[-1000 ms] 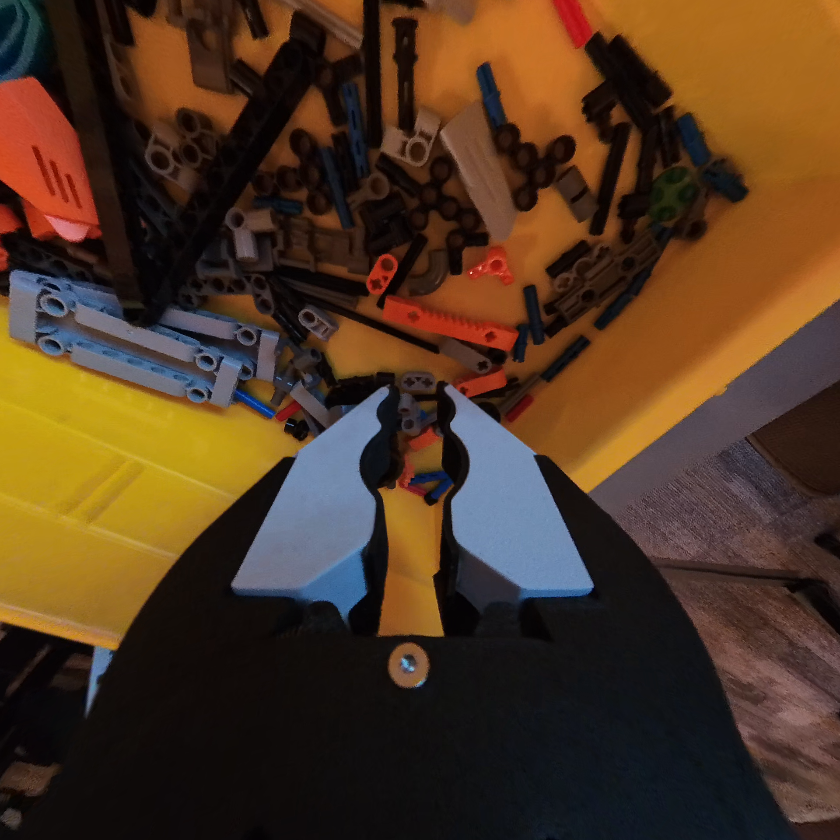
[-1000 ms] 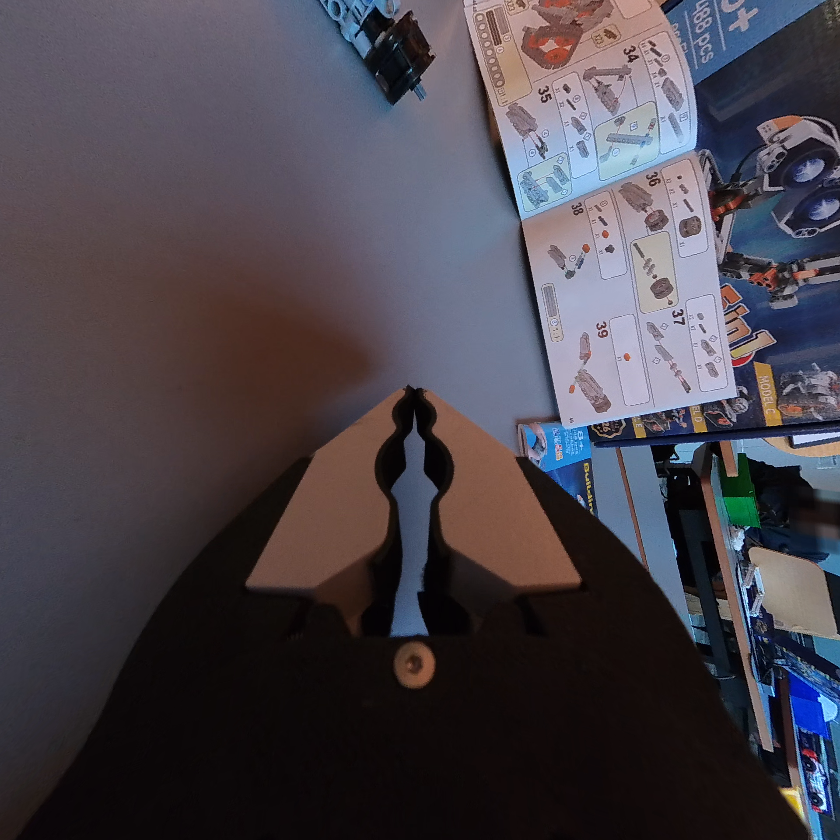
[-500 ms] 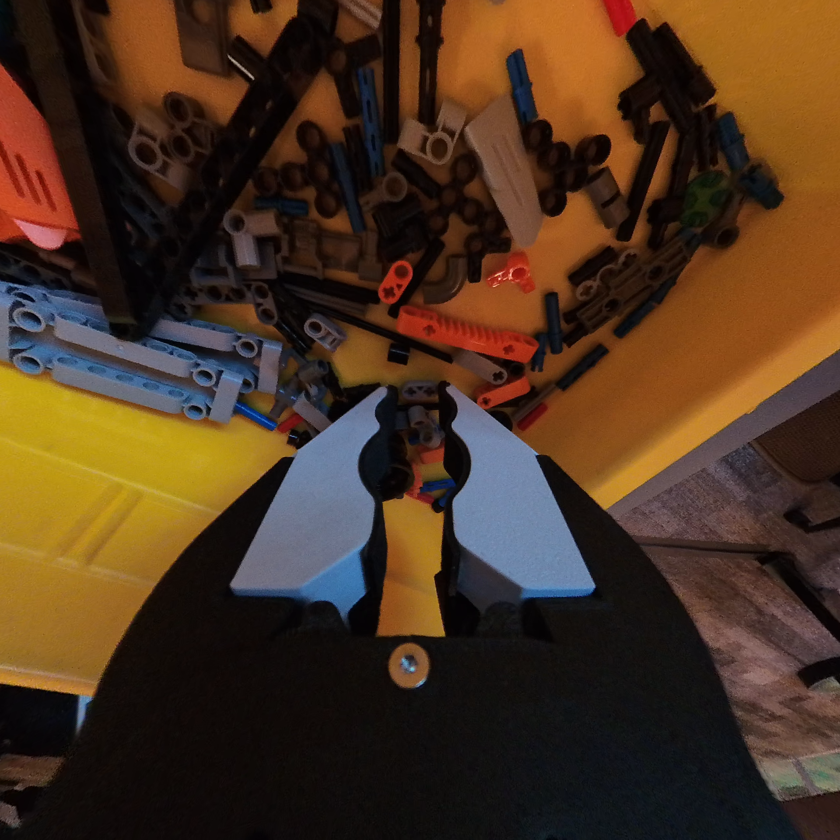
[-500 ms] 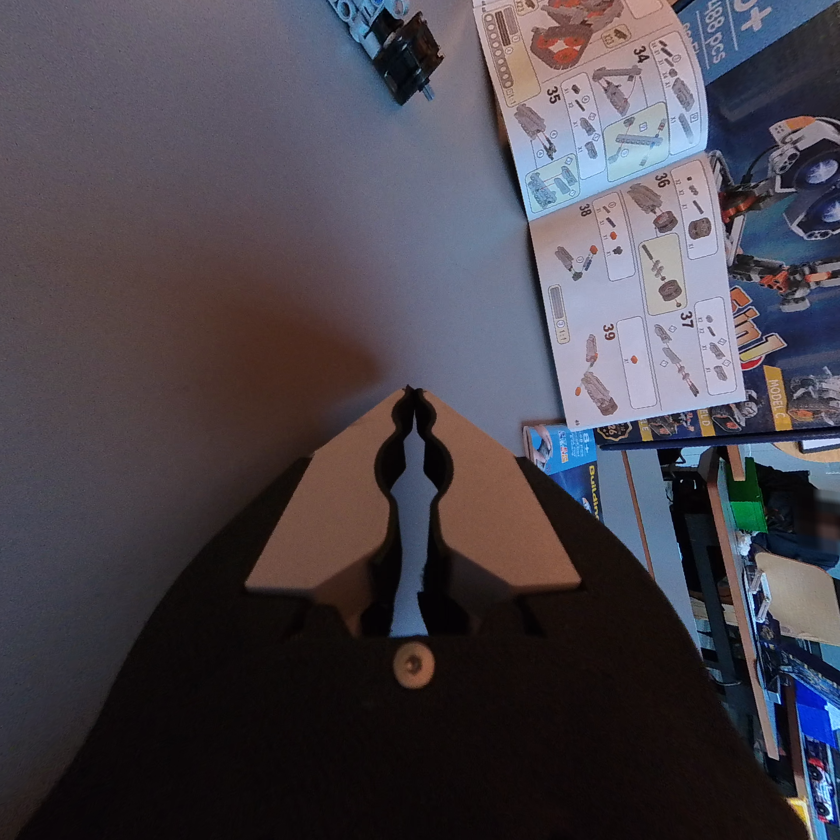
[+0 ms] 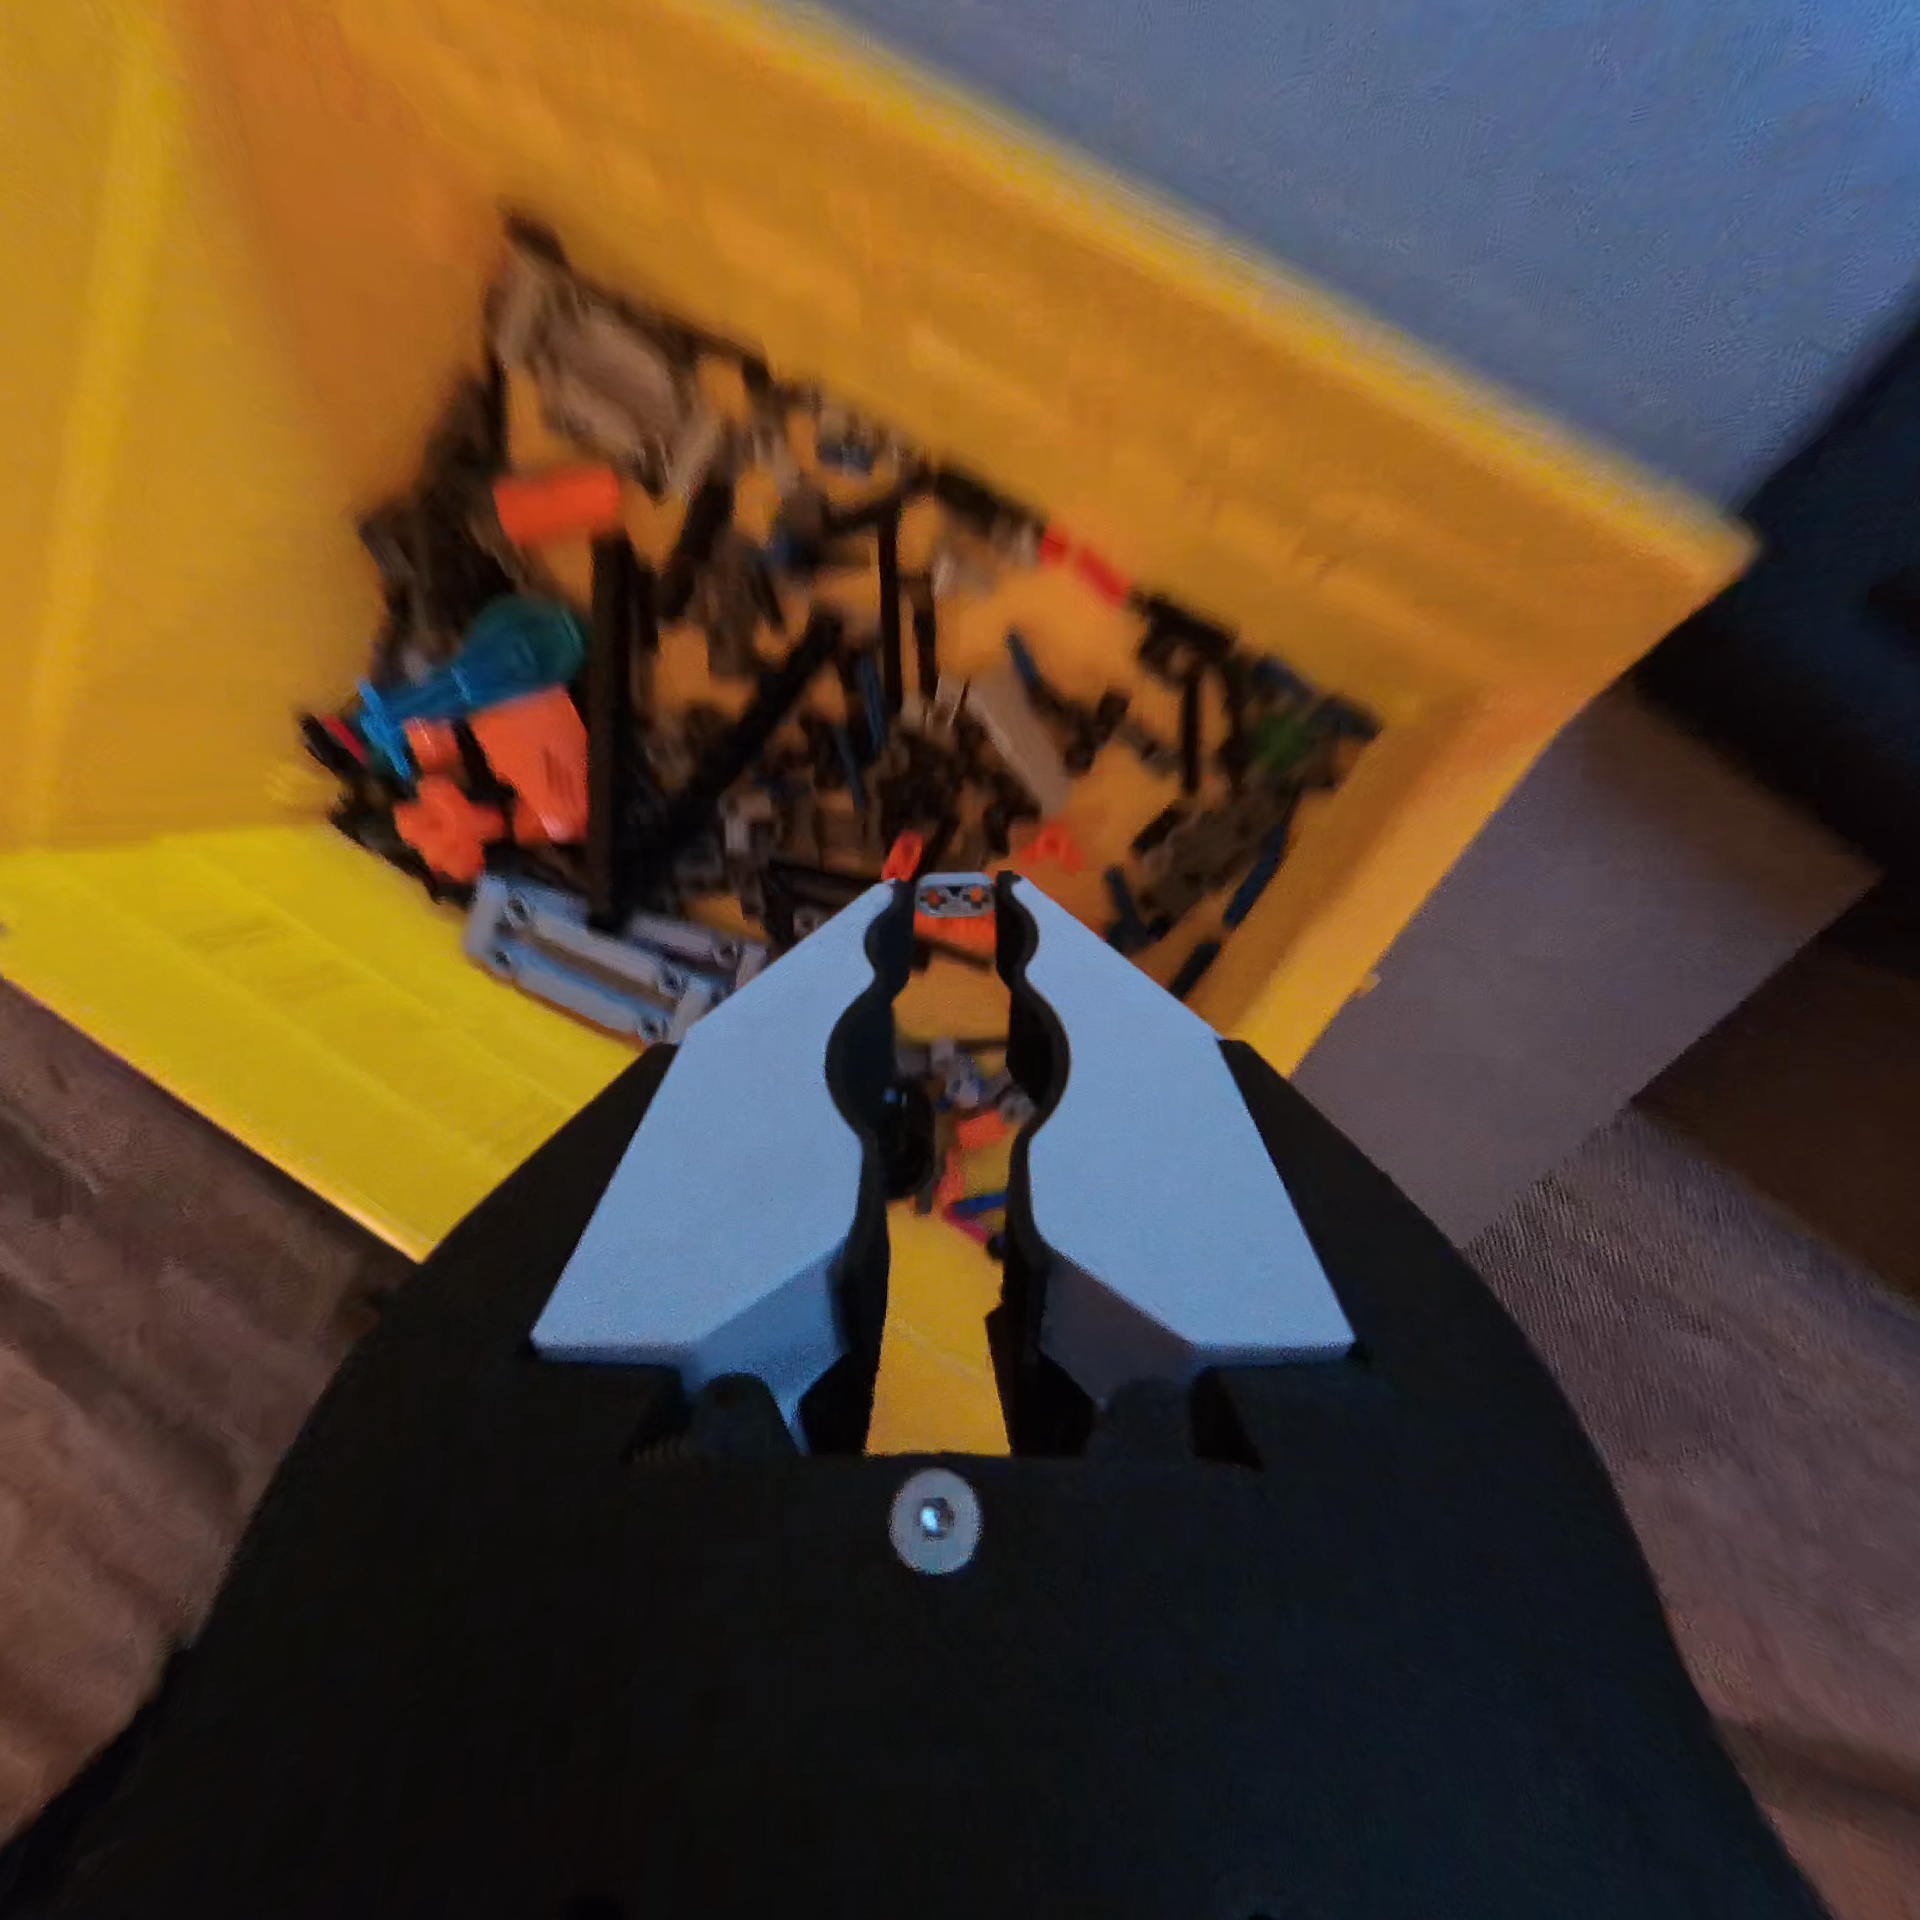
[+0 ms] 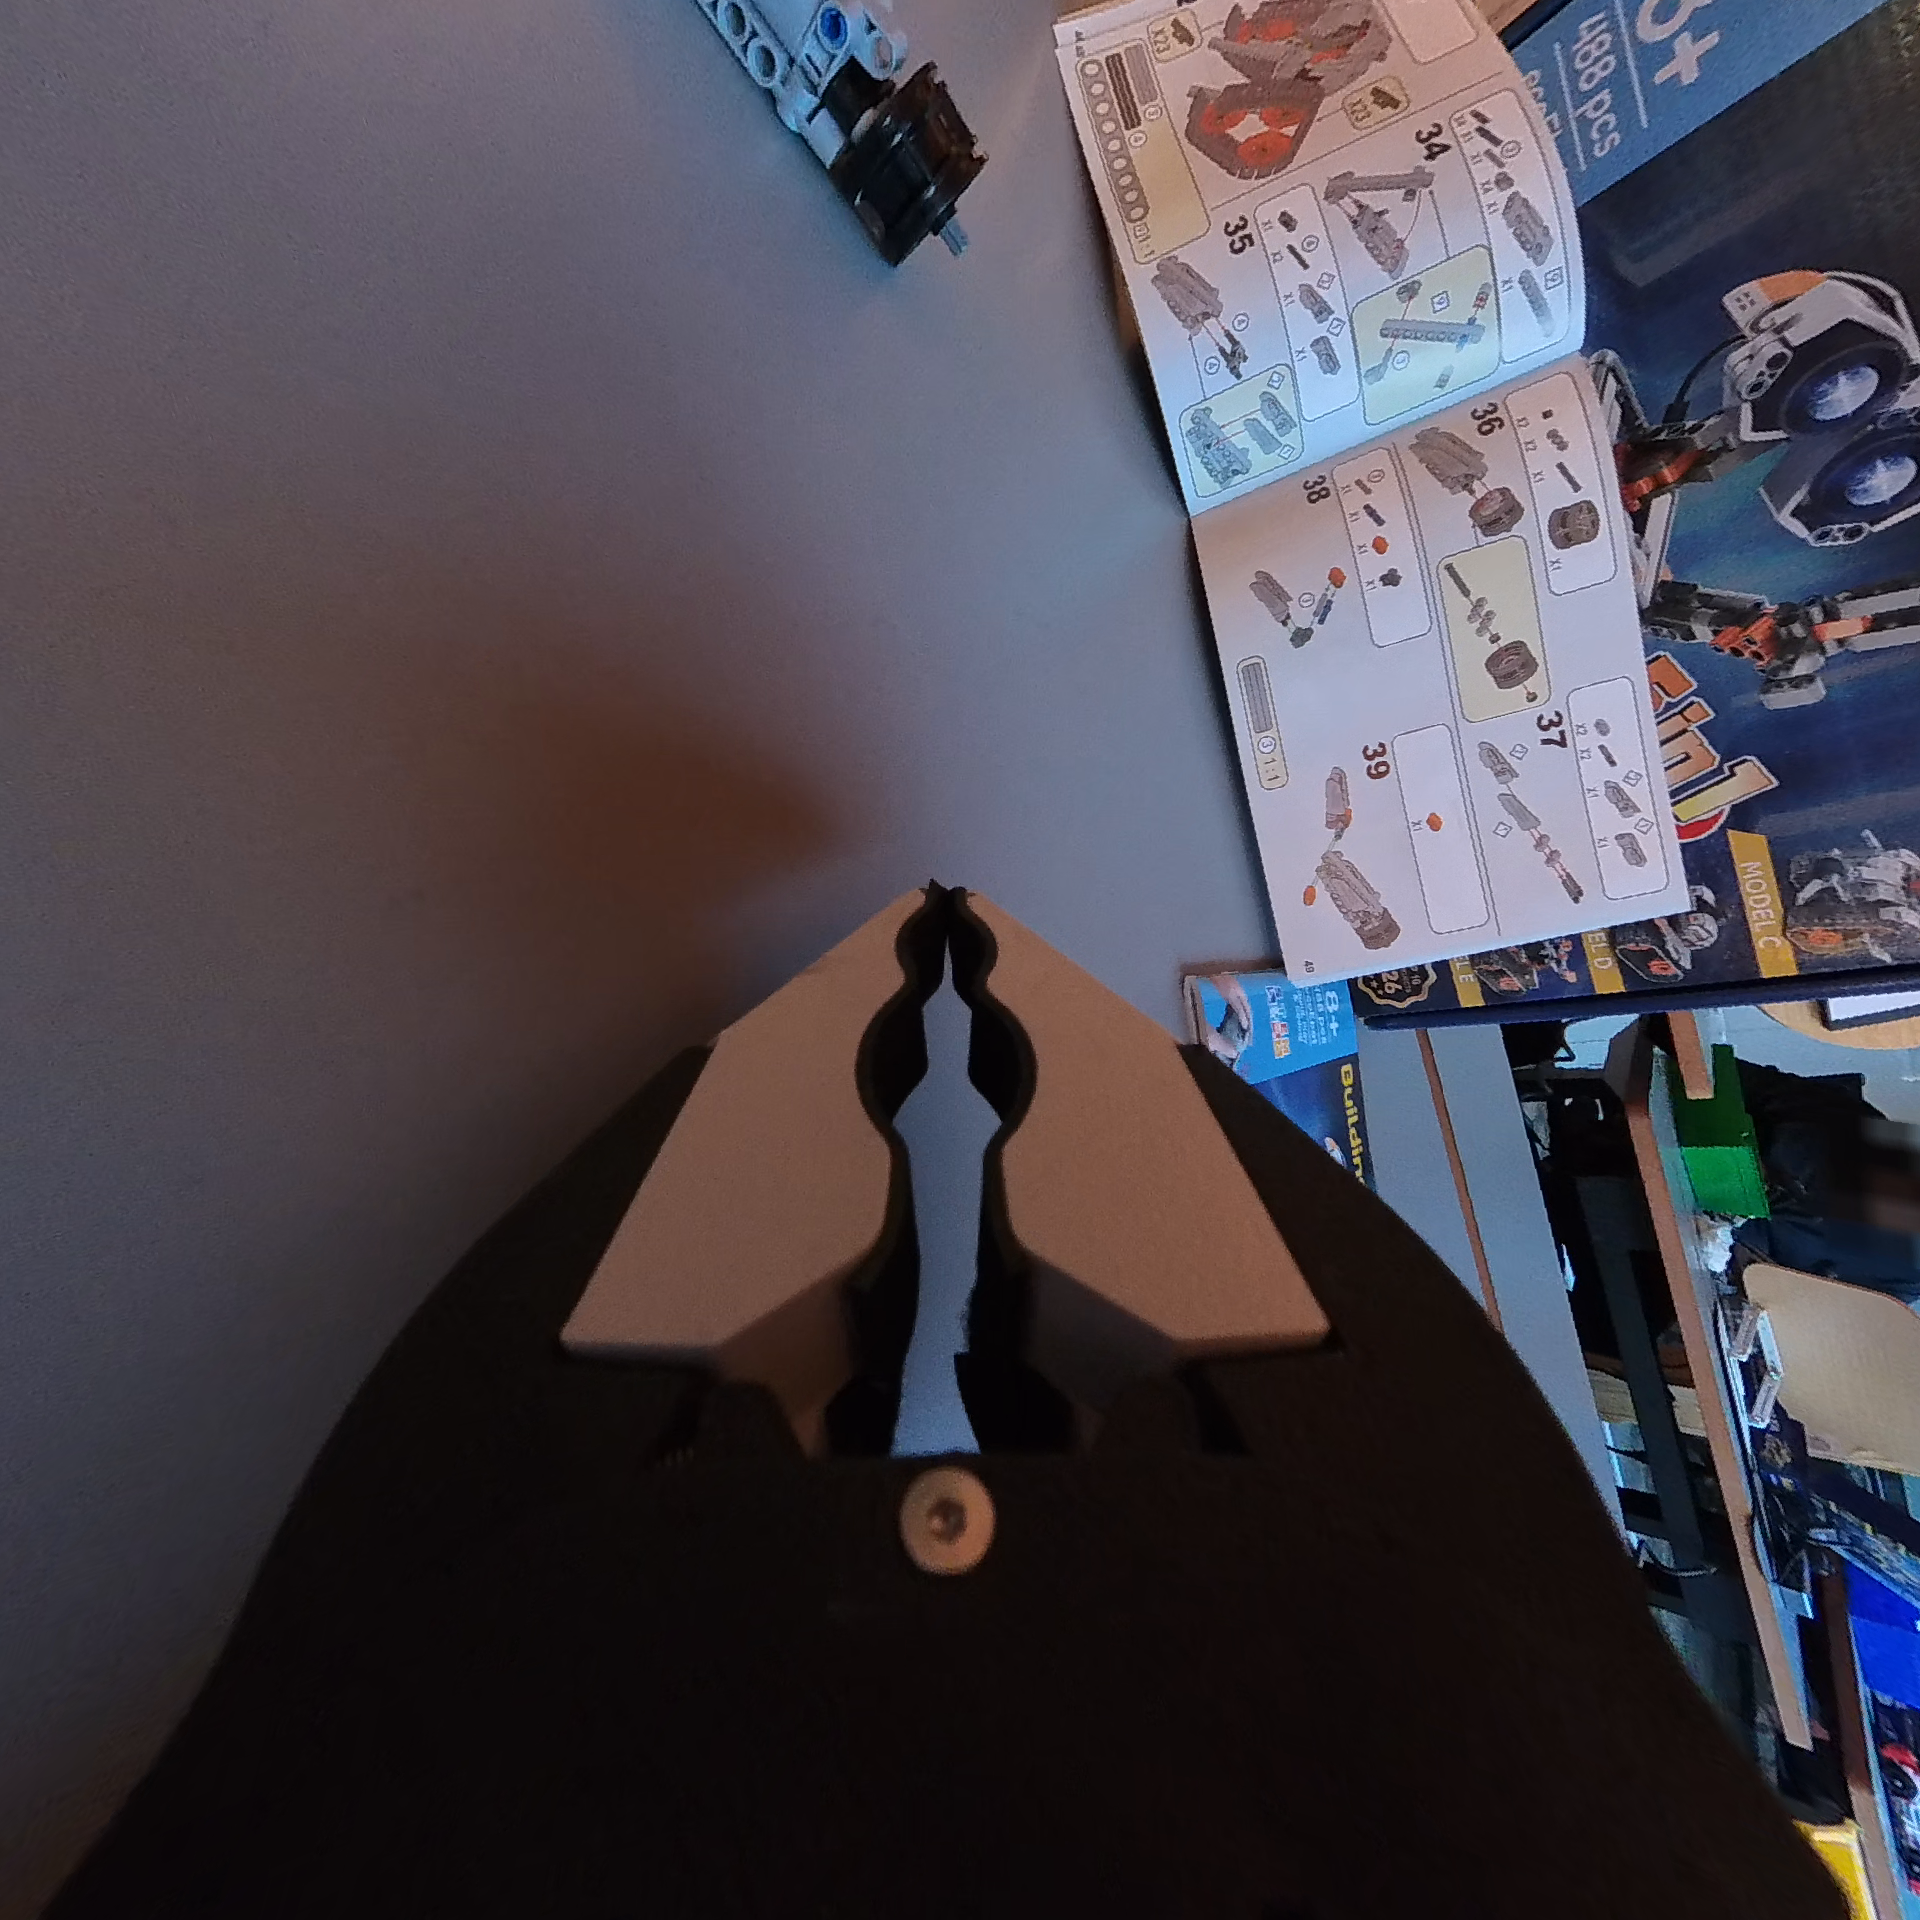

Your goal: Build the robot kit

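My left gripper [image 5: 952, 896] is shut on a small grey connector piece [image 5: 953, 894] with two cross holes, pinched between its tips and held above a yellow bin [image 5: 1039, 343]. The bin holds a blurred heap of black, grey, orange and blue building parts [image 5: 790, 727]. My right gripper [image 6: 945, 891] is shut and empty, its tips touching, over a bare grey table [image 6: 416, 520]. A small grey and black assembly [image 6: 862, 135] lies on the table far ahead of it.
An open instruction booklet [image 6: 1392, 499] lies to the right on a blue toy box [image 6: 1766, 468]. The table edge and shelves with clutter [image 6: 1714, 1299] are at the lower right. Brown carpet [image 5: 1662, 1351] surrounds the yellow bin. Across from one pair of fingers to the other is roughly 50 cm.
My left gripper has closed on the grey connector and risen well out of the bin, so the whole bin now shows. My right gripper has barely moved.
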Demonstrator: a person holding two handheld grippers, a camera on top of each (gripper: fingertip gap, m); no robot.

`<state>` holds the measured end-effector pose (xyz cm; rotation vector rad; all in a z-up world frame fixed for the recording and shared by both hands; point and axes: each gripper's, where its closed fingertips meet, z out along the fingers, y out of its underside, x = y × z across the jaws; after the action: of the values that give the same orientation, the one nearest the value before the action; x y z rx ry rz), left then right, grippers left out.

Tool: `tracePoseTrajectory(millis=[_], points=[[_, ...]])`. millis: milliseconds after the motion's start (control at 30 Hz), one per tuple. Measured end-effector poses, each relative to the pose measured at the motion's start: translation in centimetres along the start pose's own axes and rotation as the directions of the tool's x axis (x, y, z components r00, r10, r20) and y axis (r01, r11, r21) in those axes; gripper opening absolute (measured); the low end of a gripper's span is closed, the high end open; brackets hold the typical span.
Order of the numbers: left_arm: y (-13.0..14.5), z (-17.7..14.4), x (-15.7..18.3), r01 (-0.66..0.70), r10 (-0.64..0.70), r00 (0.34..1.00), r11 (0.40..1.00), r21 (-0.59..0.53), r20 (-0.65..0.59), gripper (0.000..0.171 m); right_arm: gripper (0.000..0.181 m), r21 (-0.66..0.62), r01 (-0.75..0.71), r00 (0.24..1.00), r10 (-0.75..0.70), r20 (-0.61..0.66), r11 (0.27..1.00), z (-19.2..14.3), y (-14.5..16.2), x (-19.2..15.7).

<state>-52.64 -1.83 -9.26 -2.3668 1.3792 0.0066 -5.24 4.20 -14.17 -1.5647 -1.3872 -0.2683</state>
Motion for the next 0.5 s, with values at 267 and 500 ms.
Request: tracePoseTrajectory(millis=[267, 500], points=[[-17.0, -3.5, 6.9, -0.147, 0.204, 0.971, 0.922, 0.358, -0.127, 0.014, 0.0, -0.002, -0.013, 1.0, 0.013, 0.006, 1.0, -0.3, -0.1, 0.1], [-25.8, 6.7, 12.9, -0.304, 0.345, 0.908, 0.933, 0.194, -0.236, 0.014, 0.0, -0.016, -0.058, 0.997, 0.059, 0.049, 0.998, -1.4, 0.6, -0.2]])
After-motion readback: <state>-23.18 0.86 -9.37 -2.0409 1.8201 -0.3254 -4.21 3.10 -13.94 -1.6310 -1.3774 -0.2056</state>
